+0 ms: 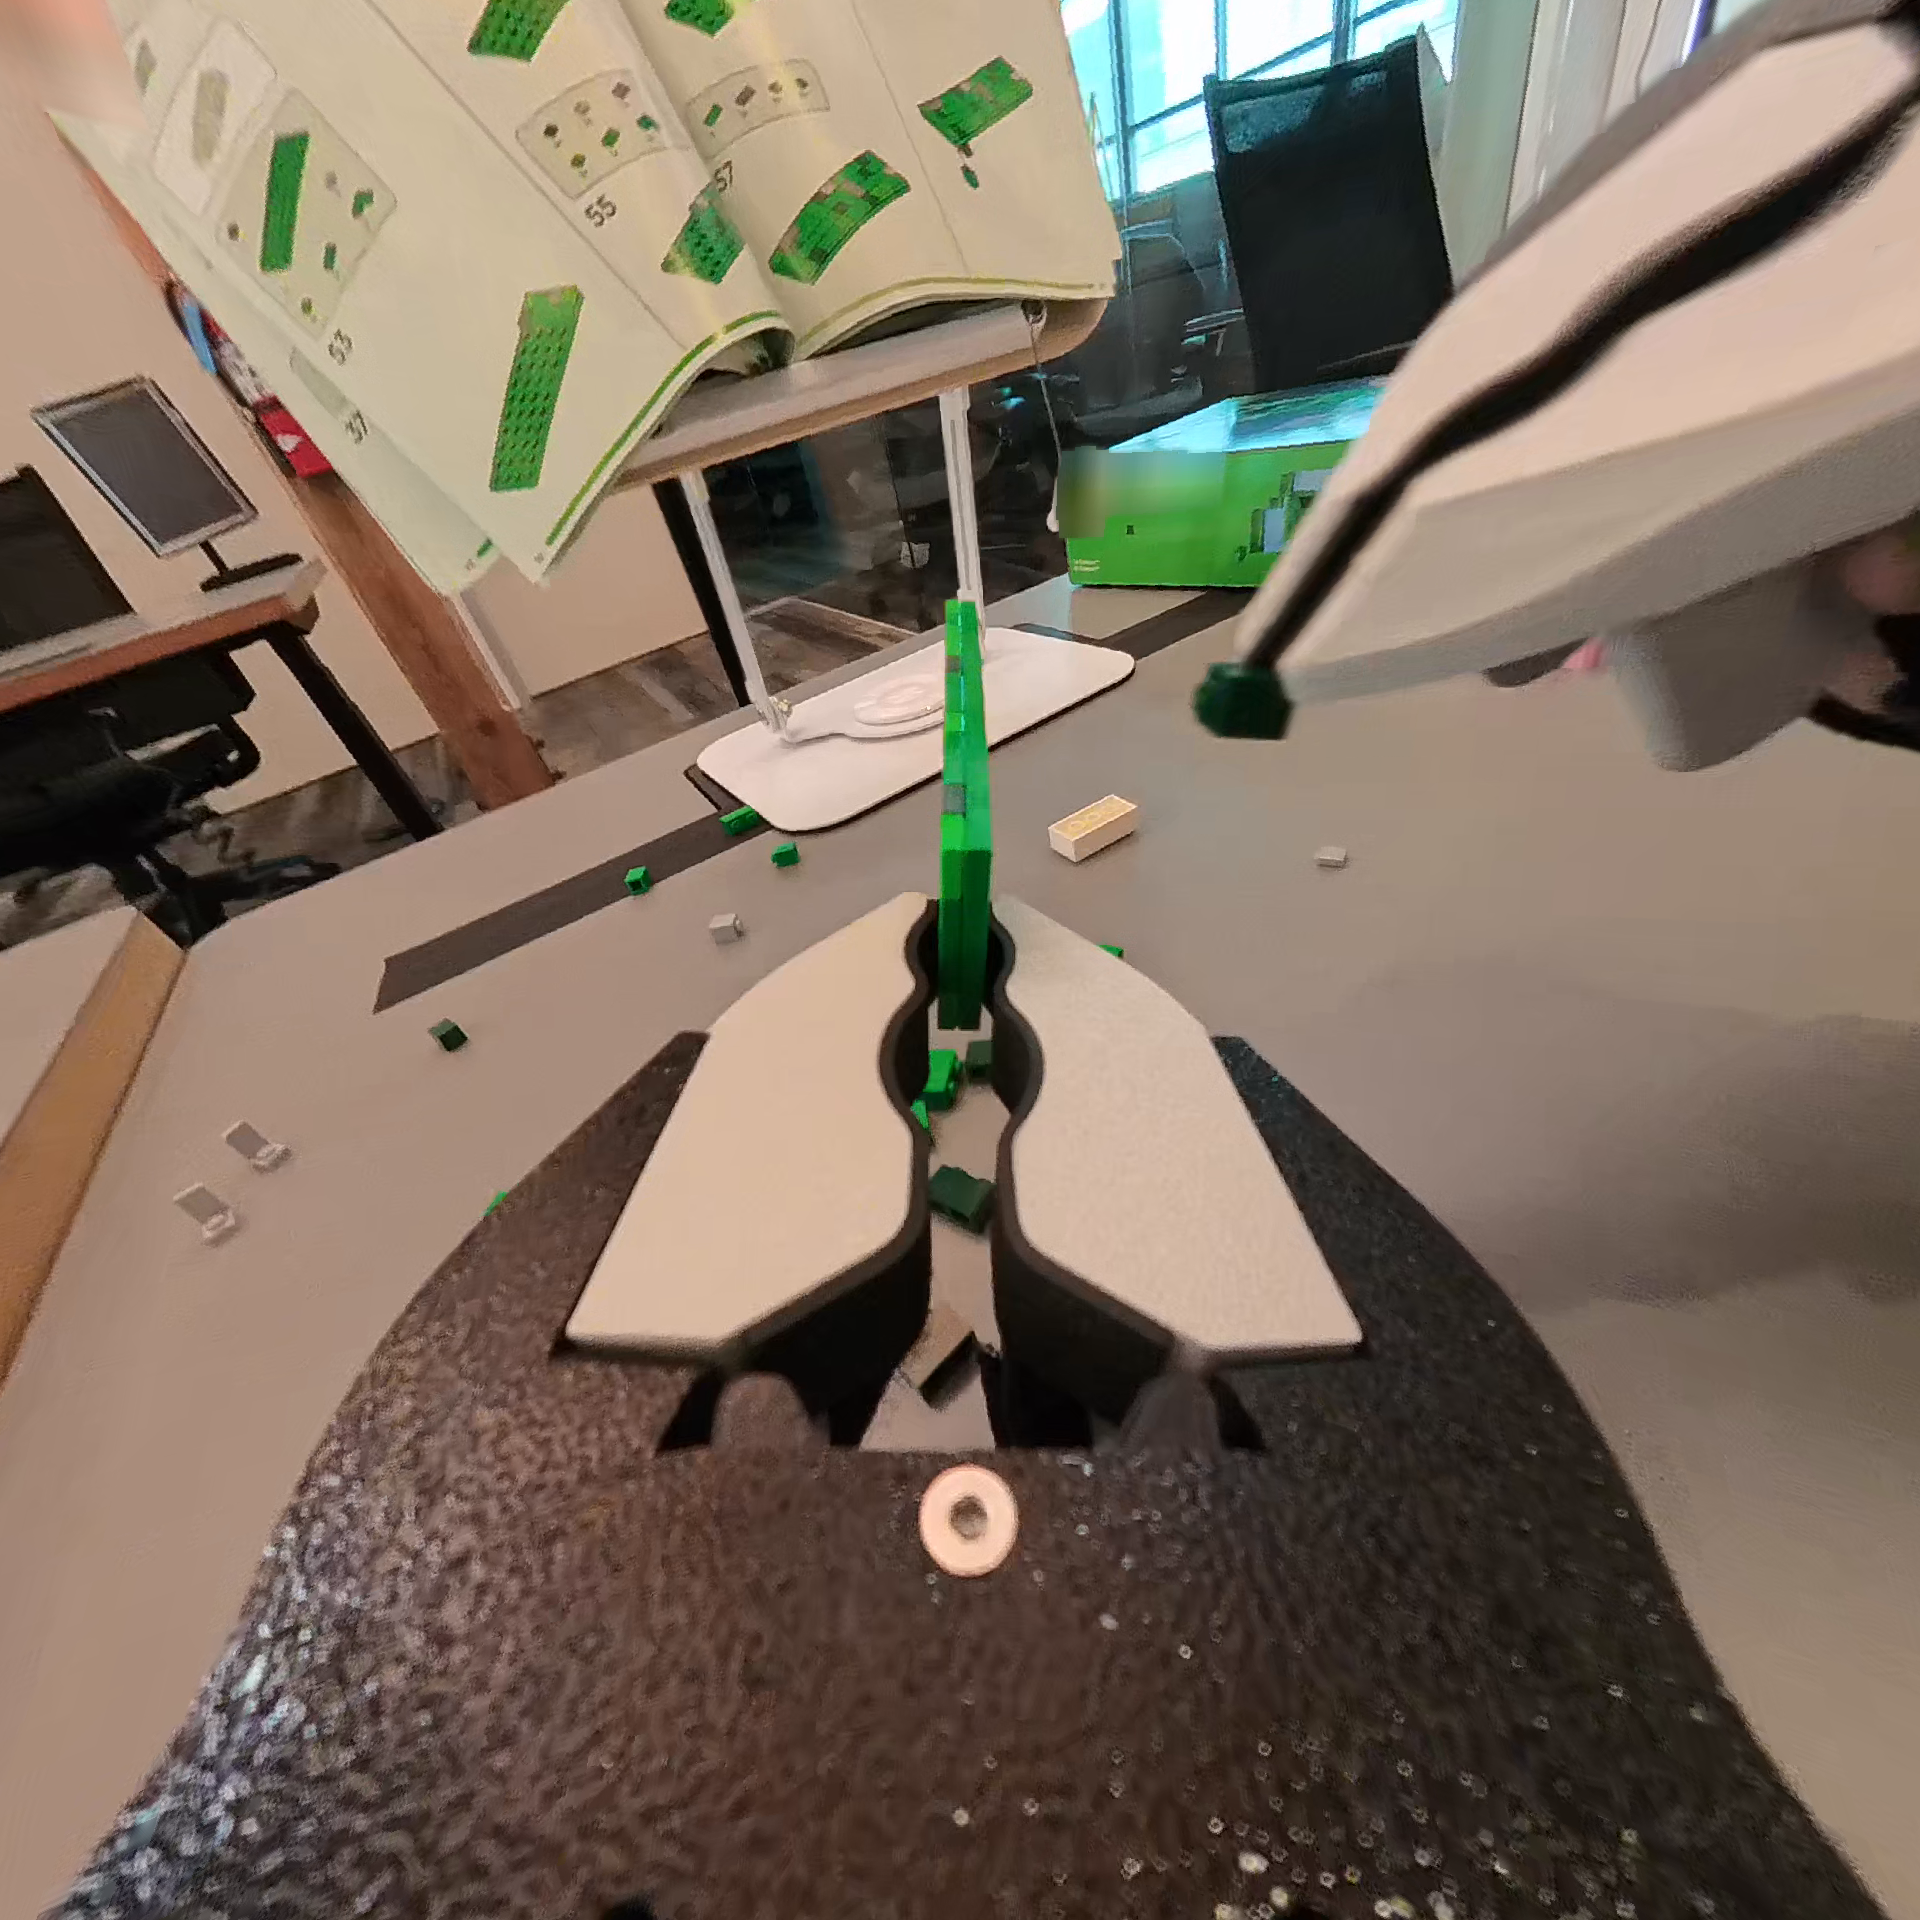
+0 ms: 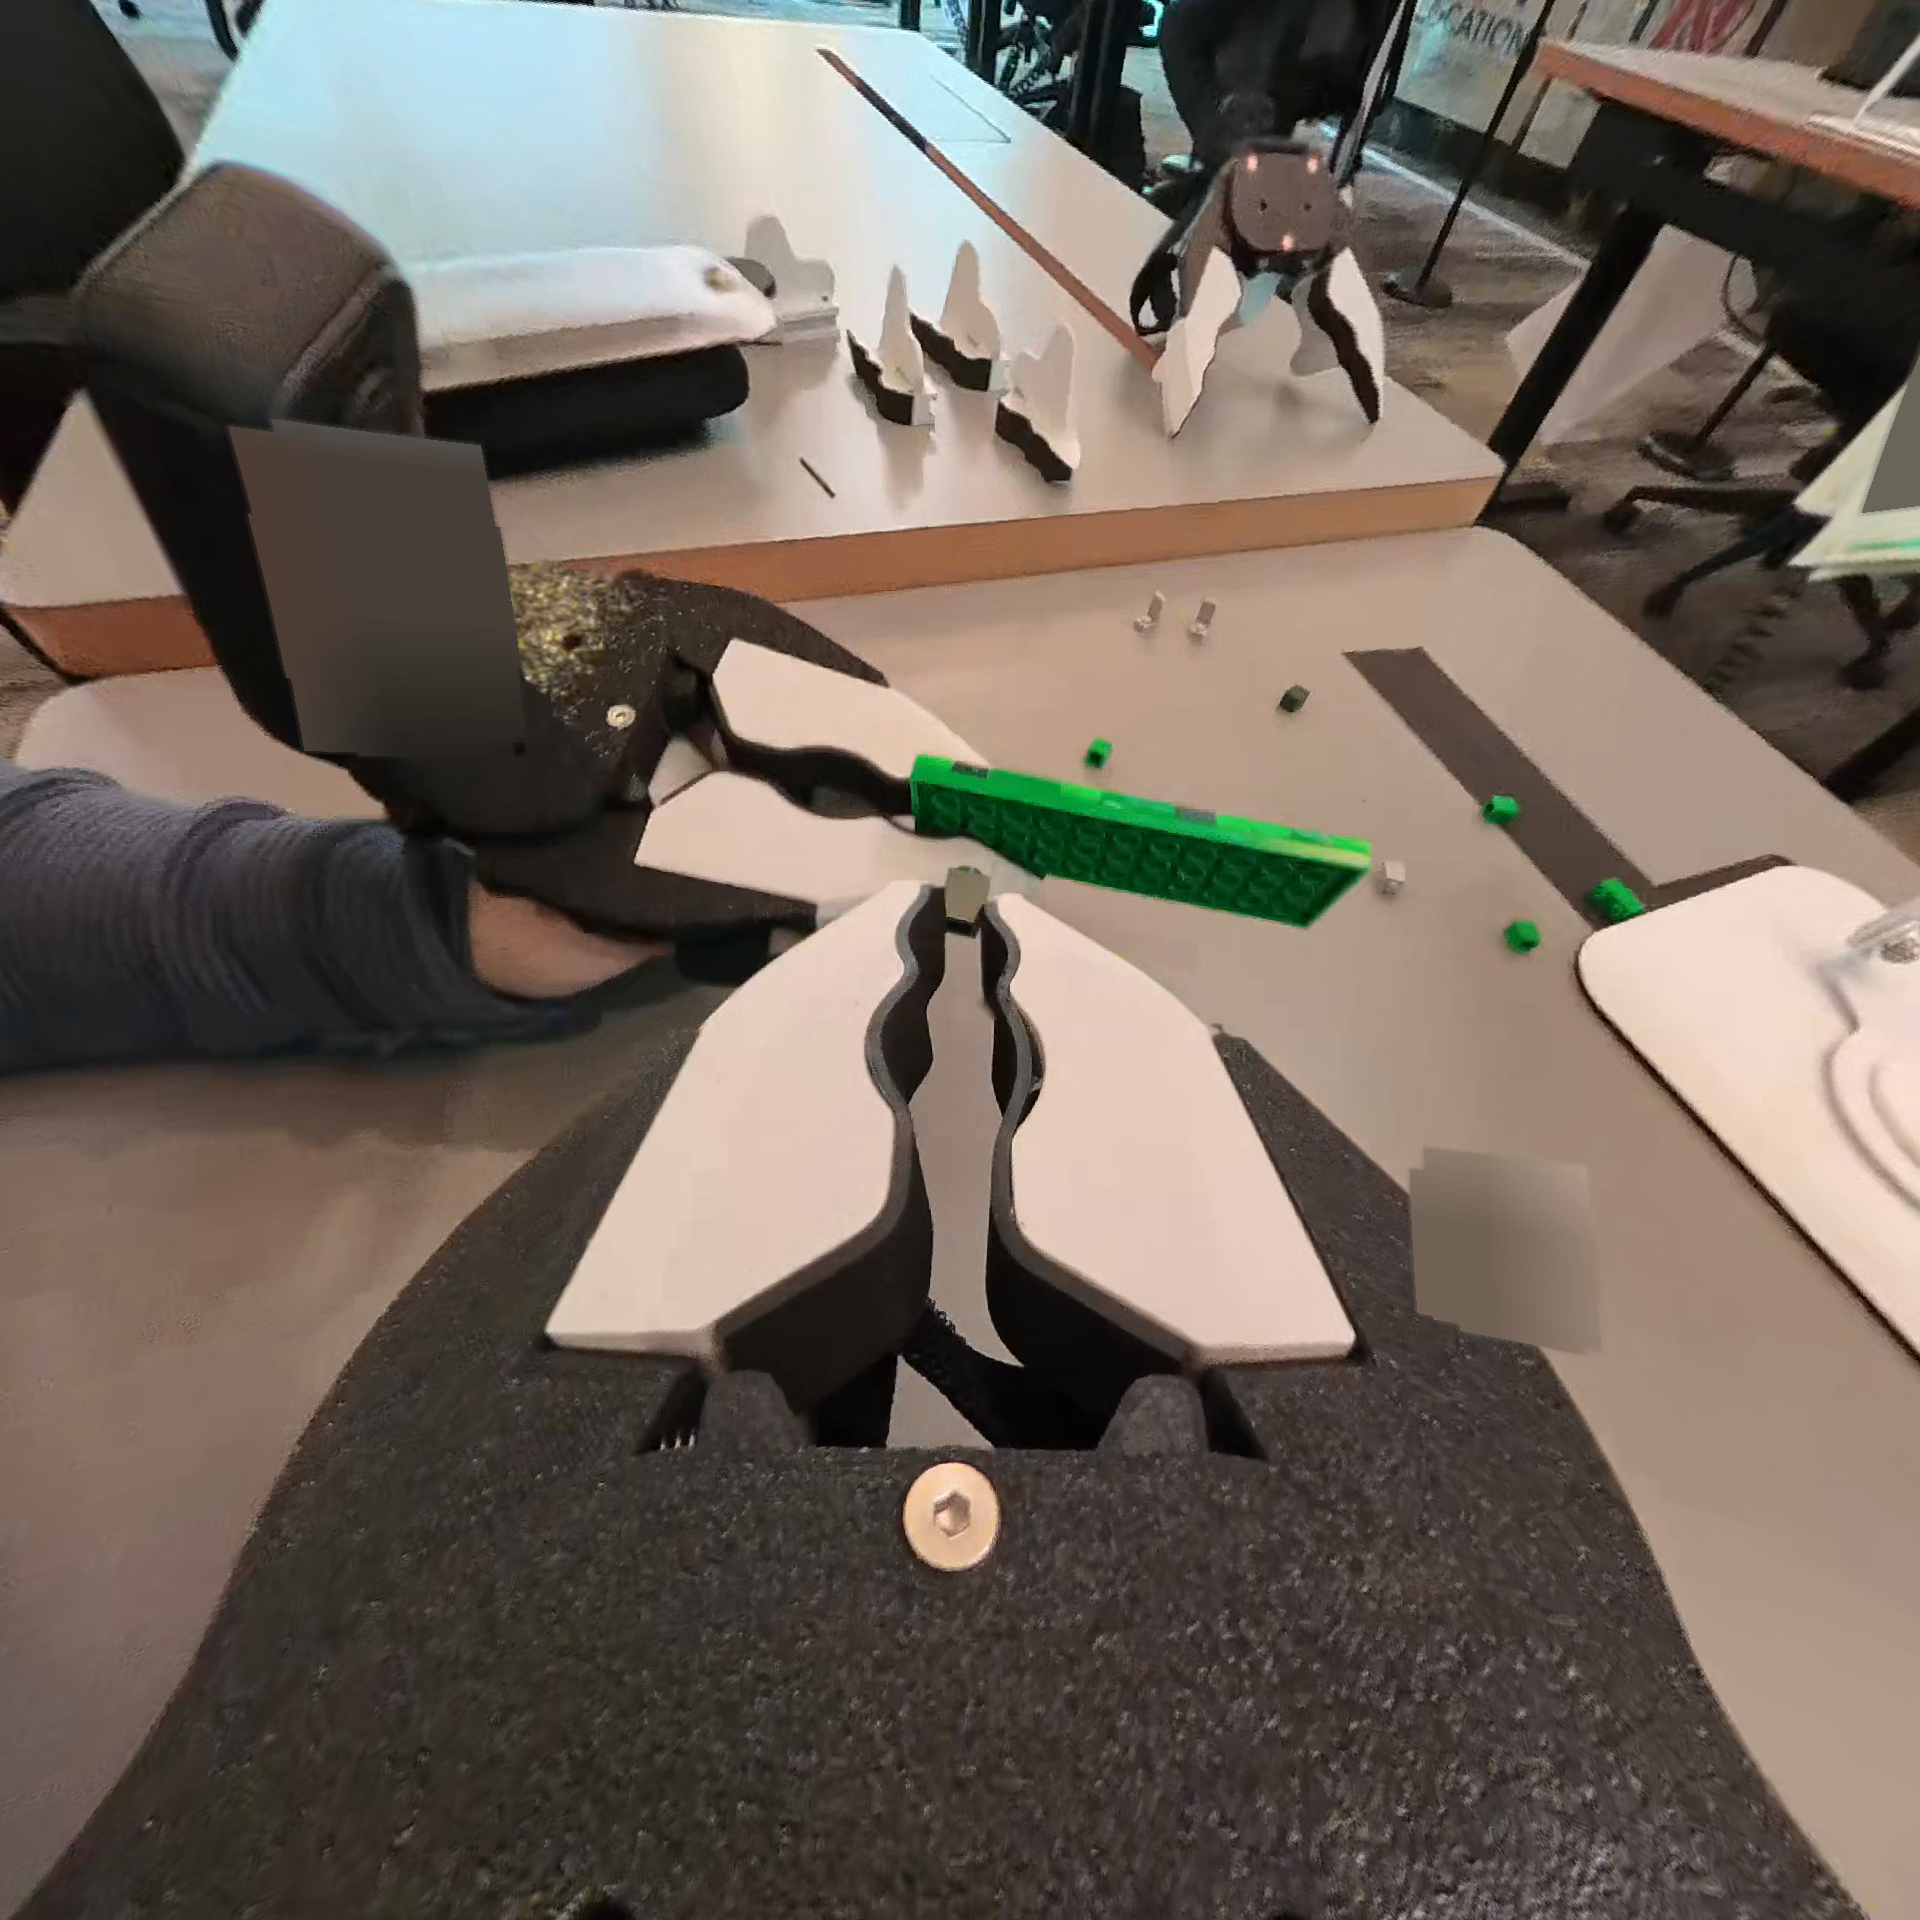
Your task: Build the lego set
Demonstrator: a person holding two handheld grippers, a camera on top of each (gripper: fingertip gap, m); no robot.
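My left gripper (image 1: 961,940) is shut on the near end of a long green plate assembly (image 1: 961,790), seen edge-on and held above the grey table (image 1: 1455,1039). In the right wrist view the left gripper (image 2: 902,805) holds the green plate (image 2: 1132,847) nearly level, its underside towards me. My right gripper (image 2: 964,906) is shut on a small piece (image 2: 962,896) at its tips. That piece looks dark green in the left wrist view (image 1: 1242,701), where the right gripper (image 1: 1262,665) hangs to the right of the plate, apart from it.
An open instruction booklet (image 1: 582,260) rests on a stand with a white base (image 1: 914,727). A green box (image 1: 1195,509) lies behind. A white brick (image 1: 1091,826) and small green (image 2: 1499,808) and grey pieces (image 2: 1174,613) are scattered on the table. Spare gripper fingers (image 2: 966,343) stand on the neighbouring table. One gripper's finger ends stand about 6 centimetres off the other's. The left tips stand about 15 centimetres off the white brick (image 1: 1091,826).
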